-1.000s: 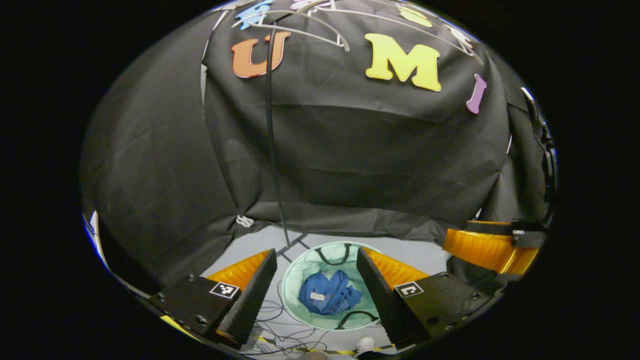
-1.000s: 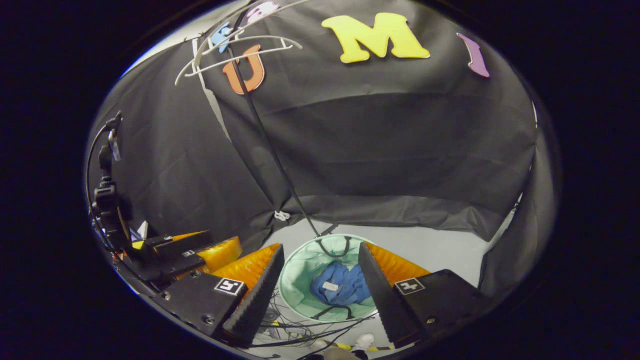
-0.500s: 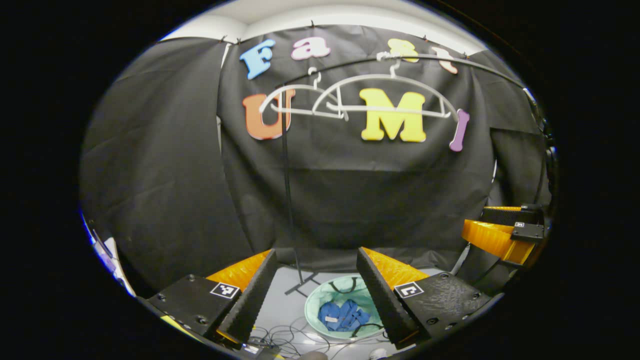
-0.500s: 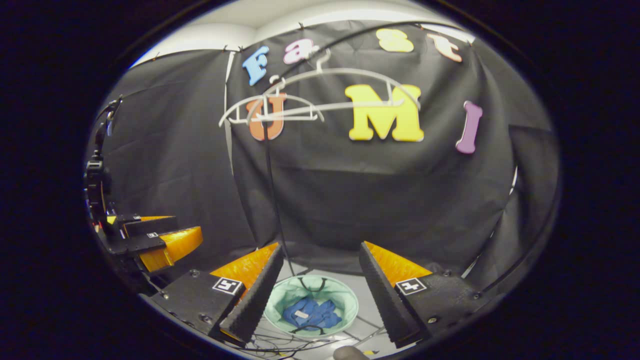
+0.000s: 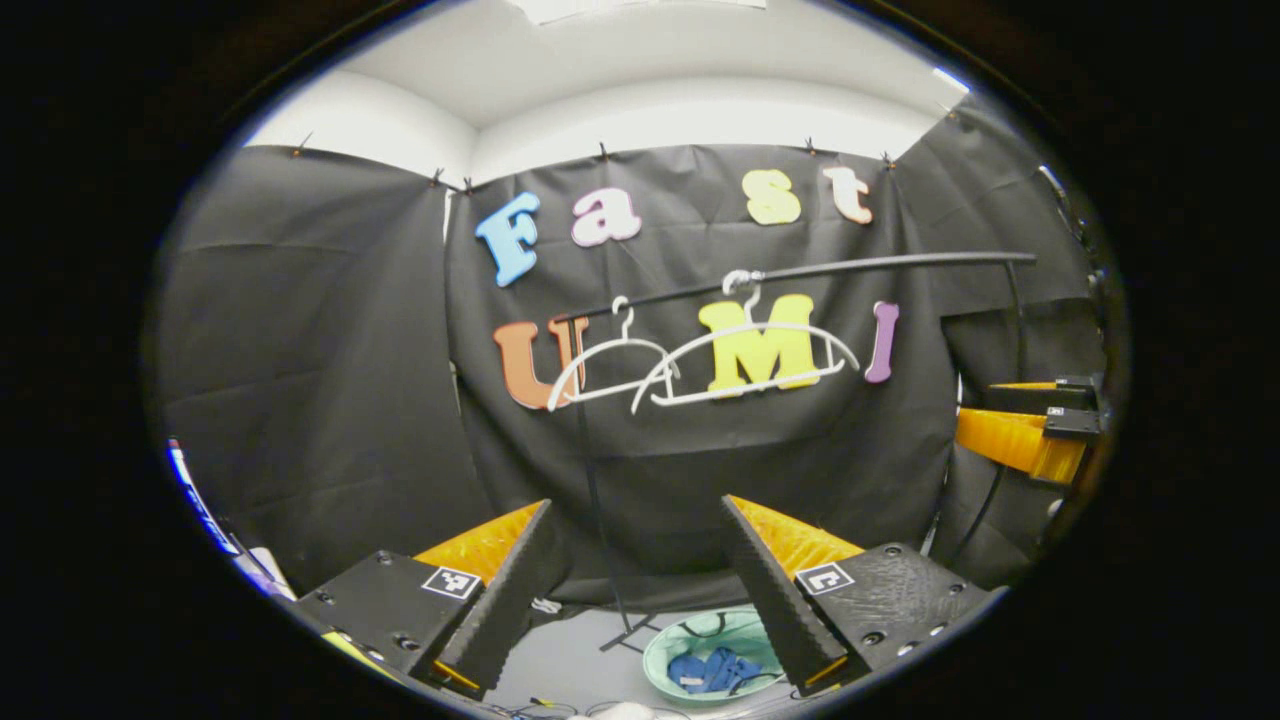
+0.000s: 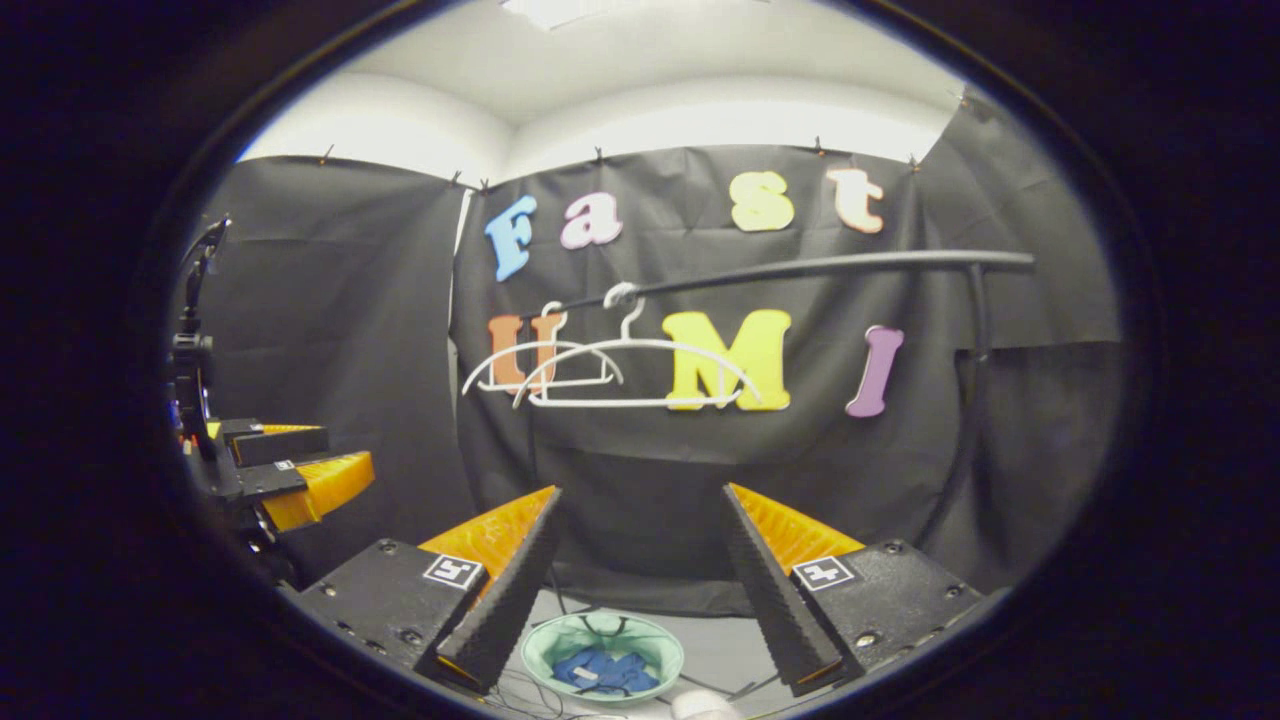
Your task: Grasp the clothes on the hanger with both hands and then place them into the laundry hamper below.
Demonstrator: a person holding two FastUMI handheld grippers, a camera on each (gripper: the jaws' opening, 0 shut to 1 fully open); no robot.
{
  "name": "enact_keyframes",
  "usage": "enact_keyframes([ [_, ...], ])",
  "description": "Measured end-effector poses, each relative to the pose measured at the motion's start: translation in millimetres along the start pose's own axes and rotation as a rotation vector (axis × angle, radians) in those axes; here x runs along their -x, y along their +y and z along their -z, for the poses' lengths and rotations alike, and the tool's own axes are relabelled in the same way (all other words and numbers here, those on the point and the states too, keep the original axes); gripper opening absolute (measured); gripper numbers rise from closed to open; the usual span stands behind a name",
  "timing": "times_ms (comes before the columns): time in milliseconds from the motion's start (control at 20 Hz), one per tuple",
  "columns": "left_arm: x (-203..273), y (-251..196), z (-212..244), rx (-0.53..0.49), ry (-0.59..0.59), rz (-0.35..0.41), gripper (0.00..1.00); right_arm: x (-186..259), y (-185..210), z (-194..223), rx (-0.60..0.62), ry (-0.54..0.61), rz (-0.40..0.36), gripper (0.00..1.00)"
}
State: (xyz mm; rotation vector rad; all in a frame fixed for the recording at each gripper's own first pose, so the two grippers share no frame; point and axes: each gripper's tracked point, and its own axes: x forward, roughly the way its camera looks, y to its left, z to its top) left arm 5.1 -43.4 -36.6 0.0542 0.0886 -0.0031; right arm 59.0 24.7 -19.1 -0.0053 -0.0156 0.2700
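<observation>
We see crumpled blue clothes (image 5: 712, 671) lying inside round, soft mint-green laundry hamper (image 5: 668, 650) on floor. Two thin white plastic hangers (image 6: 630, 375) hang bare on black metal rail (image 6: 800, 268). Our left gripper (image 5: 640, 590) and right gripper (image 6: 640, 585) point up at wall, jaws wide apart, holding nothing.

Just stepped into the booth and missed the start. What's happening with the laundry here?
A person holds a set of tongs in each hand, and both the left tongs and the right tongs are open and hold nothing. The blue clothes lie bunched in the mint-green laundry hamper on the floor. Two white hangers hang bare on the black rail above.
</observation>
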Motion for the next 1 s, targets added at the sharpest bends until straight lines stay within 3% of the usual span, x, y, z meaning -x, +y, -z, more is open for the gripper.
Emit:
enact_keyframes([
  [250, 46, -1, -43, -0.001, -0.070, -0.106, 1.00, 45, -33, -23, 0.004, -0.050, -0.034, 0.98],
  [450, 83, -20, -34, -0.006, -0.043, -0.191, 0.99, 75, -50, -23, 0.015, -0.080, -0.096, 1.00],
  [550, 99, -33, -23, 0.025, -0.017, -0.181, 0.99, 90, -51, -20, 0.022, -0.088, -0.123, 0.98],
  [800, 117, -28, -30, 0.002, -0.041, -0.132, 0.98, 109, -54, -14, -0.029, -0.080, -0.038, 0.99],
  [1000, 126, -3, -44, -0.003, -0.081, -0.160, 0.98, 111, -44, -19, -0.040, -0.083, -0.002, 0.98],
])
